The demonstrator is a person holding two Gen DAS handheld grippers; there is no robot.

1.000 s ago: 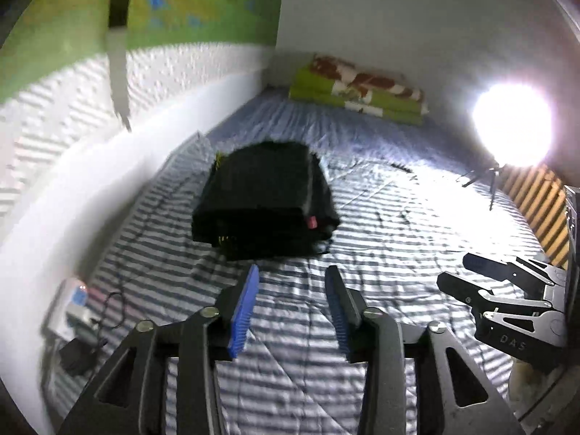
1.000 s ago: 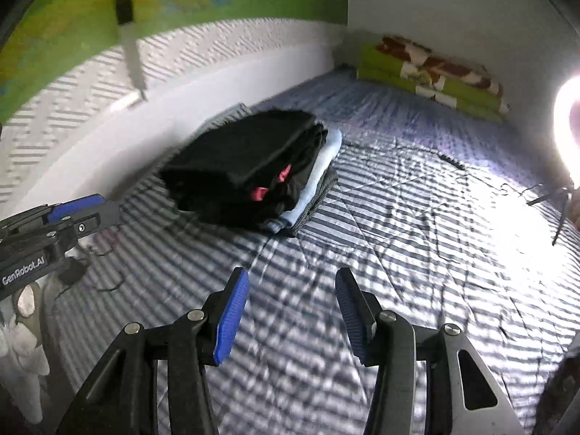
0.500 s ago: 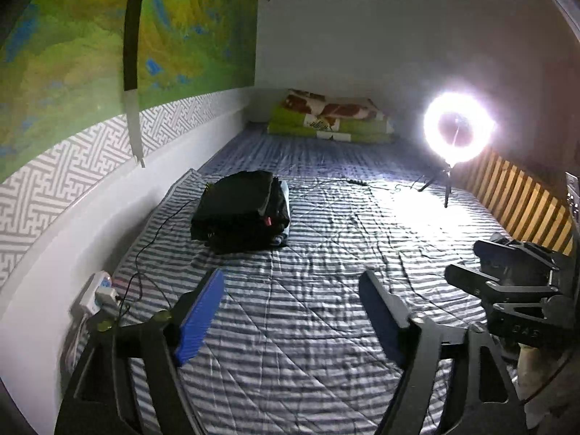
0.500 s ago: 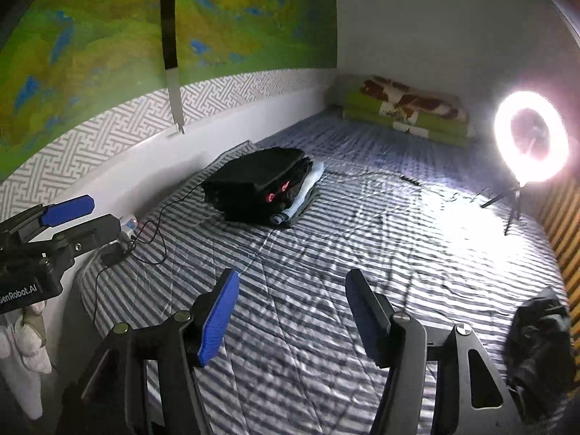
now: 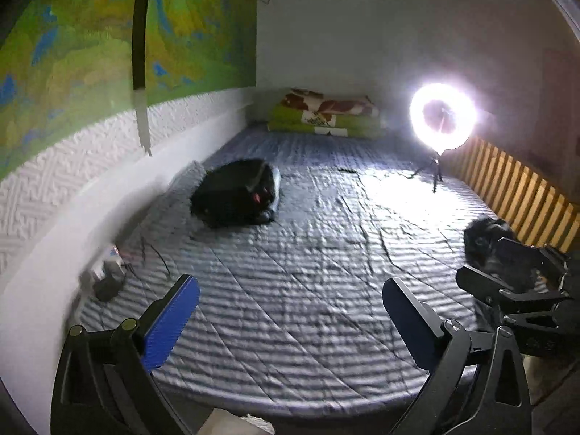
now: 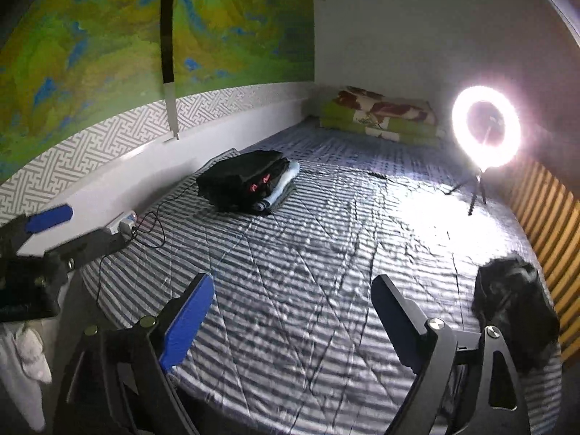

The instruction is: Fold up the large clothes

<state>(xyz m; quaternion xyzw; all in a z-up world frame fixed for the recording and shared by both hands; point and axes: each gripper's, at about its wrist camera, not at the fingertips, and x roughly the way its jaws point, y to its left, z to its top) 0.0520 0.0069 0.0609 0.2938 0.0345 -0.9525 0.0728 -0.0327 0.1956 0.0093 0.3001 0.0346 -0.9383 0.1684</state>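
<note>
A stack of folded clothes (image 5: 235, 192), black on top with pale blue below, lies on the striped bed (image 5: 308, 290) near the left wall; it also shows in the right wrist view as the stack (image 6: 246, 181). A crumpled black garment (image 6: 514, 308) sits at the bed's right edge, partly hidden behind the right gripper as garment (image 5: 482, 235). My left gripper (image 5: 290, 286) hangs over the bed's near edge, its jaws opening wide with nothing between them. My right gripper (image 6: 293, 284) is beside it, jaws also opening and empty. Both are far from the stack.
A lit ring light (image 6: 485, 127) on a small tripod stands on the bed's far right. Folded green bedding (image 5: 326, 116) lies at the far end. A power strip (image 6: 123, 223) with cables sits by the left wall. A wooden slatted rail (image 5: 525, 195) borders the right side.
Both grippers have drawn back and up from the folded stack toward the bed's near edge, and their jaws have spread wider. The crumpled black garment has come into view at the right.
</note>
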